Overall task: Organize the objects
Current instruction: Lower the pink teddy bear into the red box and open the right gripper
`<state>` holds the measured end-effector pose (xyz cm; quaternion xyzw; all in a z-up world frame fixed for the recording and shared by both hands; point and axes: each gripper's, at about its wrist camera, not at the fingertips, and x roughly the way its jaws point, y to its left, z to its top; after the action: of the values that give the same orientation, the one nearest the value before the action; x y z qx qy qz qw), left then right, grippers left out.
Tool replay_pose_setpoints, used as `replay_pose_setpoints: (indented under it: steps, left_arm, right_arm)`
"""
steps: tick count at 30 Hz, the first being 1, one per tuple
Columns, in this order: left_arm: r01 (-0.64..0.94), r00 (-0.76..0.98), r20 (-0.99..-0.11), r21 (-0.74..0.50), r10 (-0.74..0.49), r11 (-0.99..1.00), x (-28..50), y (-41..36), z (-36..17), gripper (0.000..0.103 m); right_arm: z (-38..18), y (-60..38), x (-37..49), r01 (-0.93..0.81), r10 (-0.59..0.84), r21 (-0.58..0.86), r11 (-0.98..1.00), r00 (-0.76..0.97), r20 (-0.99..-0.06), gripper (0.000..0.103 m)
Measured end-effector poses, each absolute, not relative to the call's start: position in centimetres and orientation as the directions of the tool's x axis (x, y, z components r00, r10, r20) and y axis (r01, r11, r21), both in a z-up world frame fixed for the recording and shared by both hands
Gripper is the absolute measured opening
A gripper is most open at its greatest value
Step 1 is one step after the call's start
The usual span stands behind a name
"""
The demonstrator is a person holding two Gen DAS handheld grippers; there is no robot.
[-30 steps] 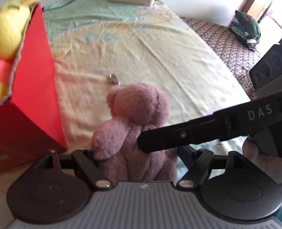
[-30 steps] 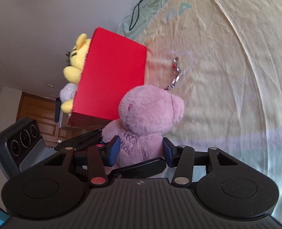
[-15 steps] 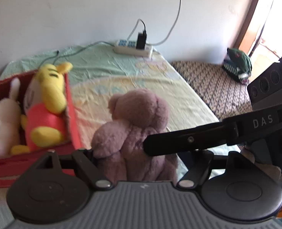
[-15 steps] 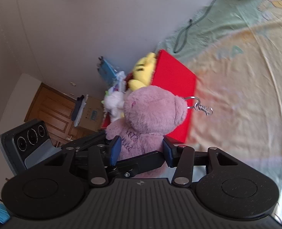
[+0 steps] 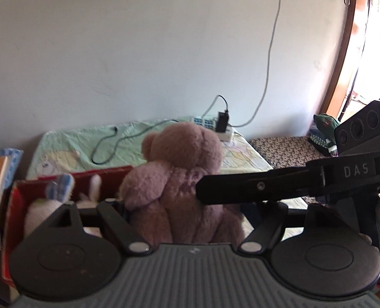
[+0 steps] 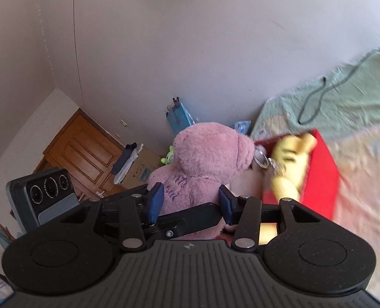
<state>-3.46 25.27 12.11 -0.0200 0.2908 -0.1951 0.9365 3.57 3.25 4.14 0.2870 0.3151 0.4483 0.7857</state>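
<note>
Both grippers, left (image 5: 190, 210) and right (image 6: 188, 201), clench the pink bear (image 6: 202, 164), held aloft with the red box (image 6: 321, 177) at its 3 o'clock. Soft, light, squashy; grip the torso.

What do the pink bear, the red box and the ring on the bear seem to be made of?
Pink bear: plush fabric, with a fuzzy, matte pile. Red box: probably cardboard, with flat matte walls and a thin edge. Ring: apparently metal, silvery and shiny, though blurred.
</note>
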Motion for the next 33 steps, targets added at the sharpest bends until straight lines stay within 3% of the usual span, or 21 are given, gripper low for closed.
replay_pose_setpoints:
  steps: [4,14,18,21,24,33]
  left_arm:
    - [0.346,0.779,-0.505,-0.151,-0.373,0.926,-2.3,28.4,11.4,0.079]
    - [0.304,0.717,-0.566,-0.27,-0.406,0.914,2.4,32.8,5.3,0.08]
    - [0.295,0.717,-0.595,-0.212,-0.363,0.931,3.4,32.4,3.9,0.079]
    - [0.309,0.717,-0.606,-0.17,-0.346,0.936,3.3,32.0,3.6,0.09]
    - [0.341,0.702,-0.612,-0.163,-0.366,0.926,3.0,32.0,3.4,0.093]
    - [0.351,0.69,-0.627,-0.147,-0.362,0.925,1.4,33.4,3.9,0.094]
  right_arm:
    - [4.3,6.5,5.2,-0.535,0.865,0.697,0.477,0.424,-0.267,0.05]
    - [0.6,11.5,9.0,-0.487,0.77,0.601,0.634,0.473,-0.429,0.05]
    - [-0.7,12.4,9.8,-0.472,0.735,0.566,0.676,0.49,-0.469,0.049]
    - [-1.1,13.0,9.9,-0.473,0.713,0.534,0.7,0.506,-0.485,0.049]
    - [-1.8,13.6,10.3,-0.46,0.665,0.48,0.747,0.518,-0.538,0.042]
    - [-2.5,13.0,10.1,-0.423,0.64,0.481,0.768,0.554,-0.533,0.029]
